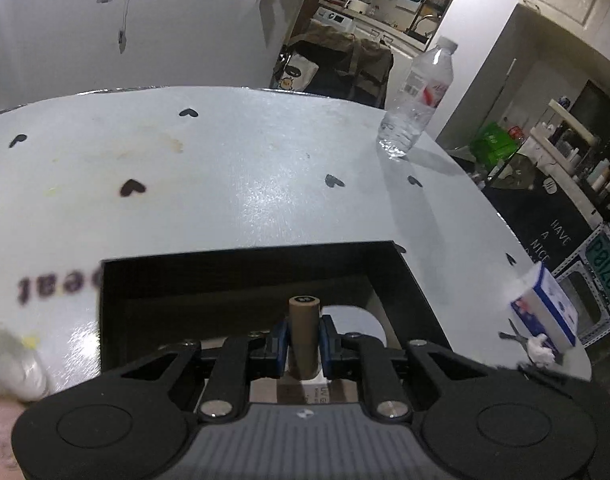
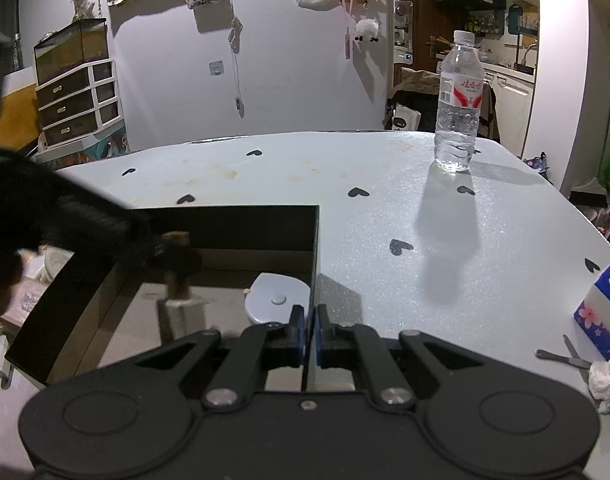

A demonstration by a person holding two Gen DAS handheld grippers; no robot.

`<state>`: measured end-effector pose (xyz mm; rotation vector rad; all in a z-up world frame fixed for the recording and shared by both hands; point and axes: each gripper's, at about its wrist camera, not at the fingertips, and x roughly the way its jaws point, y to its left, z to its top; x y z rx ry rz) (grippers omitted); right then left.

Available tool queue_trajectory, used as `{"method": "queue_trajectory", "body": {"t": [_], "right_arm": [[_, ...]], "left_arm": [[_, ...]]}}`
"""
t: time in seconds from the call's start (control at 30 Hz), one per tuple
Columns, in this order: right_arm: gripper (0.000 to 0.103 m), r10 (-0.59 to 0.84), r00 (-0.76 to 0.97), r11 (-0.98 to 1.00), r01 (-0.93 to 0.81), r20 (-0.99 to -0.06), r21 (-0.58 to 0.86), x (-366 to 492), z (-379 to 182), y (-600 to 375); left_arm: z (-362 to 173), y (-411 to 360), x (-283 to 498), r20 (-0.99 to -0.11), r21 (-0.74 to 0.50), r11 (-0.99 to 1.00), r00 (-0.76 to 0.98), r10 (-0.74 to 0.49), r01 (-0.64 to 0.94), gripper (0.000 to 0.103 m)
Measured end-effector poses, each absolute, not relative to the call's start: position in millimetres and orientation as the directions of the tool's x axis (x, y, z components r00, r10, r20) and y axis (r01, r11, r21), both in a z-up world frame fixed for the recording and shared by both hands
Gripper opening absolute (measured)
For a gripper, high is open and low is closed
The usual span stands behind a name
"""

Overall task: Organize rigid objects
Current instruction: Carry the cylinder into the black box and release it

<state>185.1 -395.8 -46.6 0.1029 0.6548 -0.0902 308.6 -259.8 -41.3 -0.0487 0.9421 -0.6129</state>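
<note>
Midway: left gripper (image 1: 304, 340) pinching tan cylinder (image 1: 304, 332) over black box (image 1: 409, 280), right gripper (image 2: 309, 330) clamping box wall, white disc (image 2: 277, 298) inside, scissors (image 2: 565, 356) left outside.

White wall (image 2: 285, 80), drawer unit (image 2: 79, 100), kitchen behind.

A box (image 2: 241, 224) is sitting on the near part of the table (image 2: 385, 240), and a round lid (image 2: 279, 298) is lying inside it toward its right wall. A tube (image 1: 304, 336) is standing upright over the box's inside, left of the lid. A water bottle (image 2: 459, 104) is standing far back on the right. A carton (image 2: 603, 312) is resting at the right edge, with scissors (image 2: 565, 356) and a crumpled tissue (image 2: 607, 378) lying just before it.
</note>
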Motion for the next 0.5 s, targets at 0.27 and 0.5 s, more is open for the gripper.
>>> {"method": "queue_trajectory", "body": {"t": [0.27,0.5], "right_arm": [[0.006,-0.052,0.788,0.991,0.116,-0.613,0.066,185.4,-46.7,-396.1],[0.006,-0.055,0.788,0.991,0.118,-0.614,0.062,185.7,-46.7,-395.2]], "left_arm": [[-60.5,-267.7,329.5,-0.76,-0.328,0.854,0.424,-0.492,0.404,0.038],[-54.9,-250.9,323.1,-0.753,-0.37,0.849,0.414,-0.511,0.376,0.075]]}}
